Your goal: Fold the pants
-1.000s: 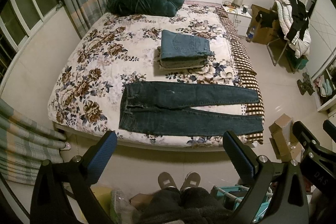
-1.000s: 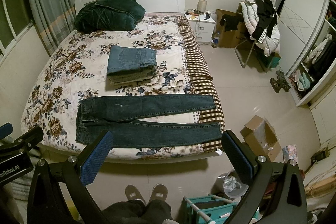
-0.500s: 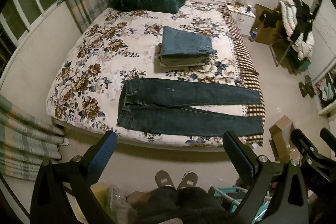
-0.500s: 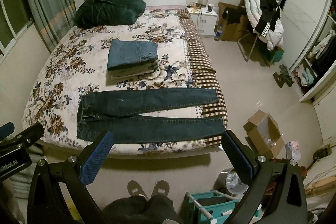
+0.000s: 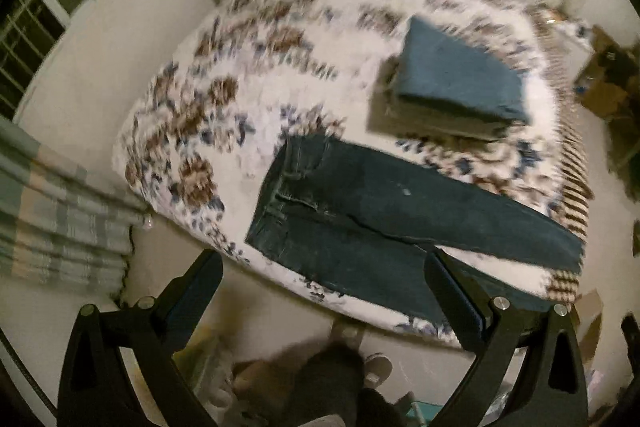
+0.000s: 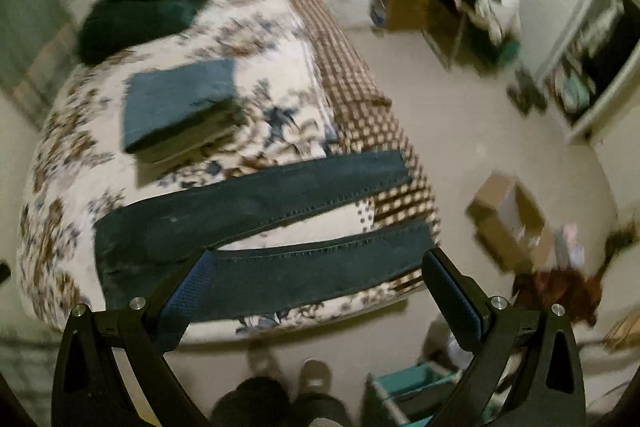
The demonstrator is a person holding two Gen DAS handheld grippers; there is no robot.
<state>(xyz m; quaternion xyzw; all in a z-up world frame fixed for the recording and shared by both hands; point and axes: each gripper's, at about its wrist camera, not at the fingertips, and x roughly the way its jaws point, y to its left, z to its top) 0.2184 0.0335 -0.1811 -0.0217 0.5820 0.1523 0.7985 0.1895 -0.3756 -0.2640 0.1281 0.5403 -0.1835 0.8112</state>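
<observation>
Left wrist view, blurred: dark pants [image 5: 384, 211] show no legible label.

No readable text anywhere right now: both wrist views are smeared with motion blur. The cardboard box [image 6: 507, 223] on the floor shows a pale patch on its flap, but nothing on it resolves into letters. The clutter on the bedside table [image 6: 347, 1] is blurred beyond reading. The dark jeans [image 5: 360, 211] carry a small pale speck on one leg, a mark and not a label. No brand, number or sign comes through on either gripper frame.
</observation>
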